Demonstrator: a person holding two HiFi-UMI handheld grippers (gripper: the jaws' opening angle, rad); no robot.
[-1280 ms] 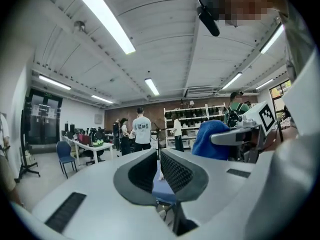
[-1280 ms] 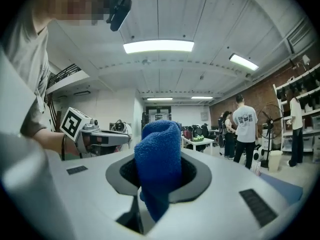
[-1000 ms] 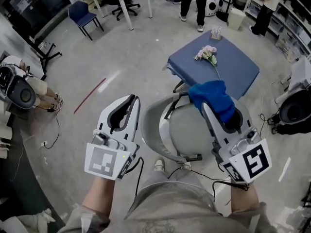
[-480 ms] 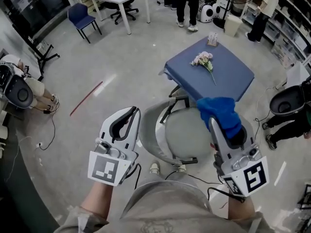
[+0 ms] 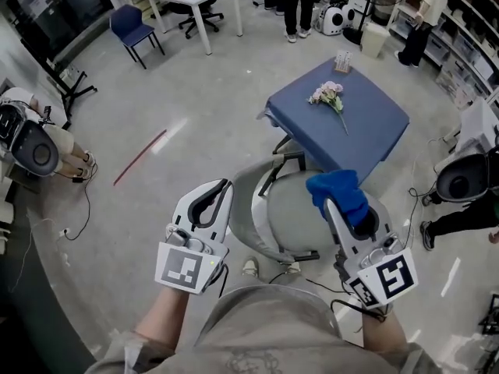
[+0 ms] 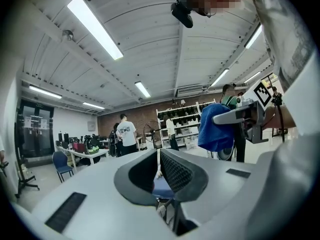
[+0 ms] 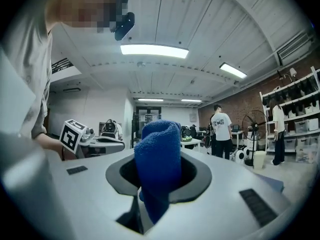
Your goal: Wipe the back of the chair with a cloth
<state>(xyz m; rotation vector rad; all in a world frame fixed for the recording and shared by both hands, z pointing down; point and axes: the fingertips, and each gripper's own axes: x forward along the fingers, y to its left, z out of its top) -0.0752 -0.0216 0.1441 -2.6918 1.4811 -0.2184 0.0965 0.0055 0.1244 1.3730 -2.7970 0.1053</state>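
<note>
1. Above the grey chair, the right gripper clamps its fingers on the blue cloth; the left gripper, fingers closed and empty, hangs beside the backrest.
2. Advisable: press the cloth flat against the backrest, then stroke across.
3. The head view shows the chair whole; the right gripper view shows the pinch.

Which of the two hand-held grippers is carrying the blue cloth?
The right hand-held gripper: its jaws are shut on the blue cloth, while the left hand-held gripper is shut and empty.
</note>
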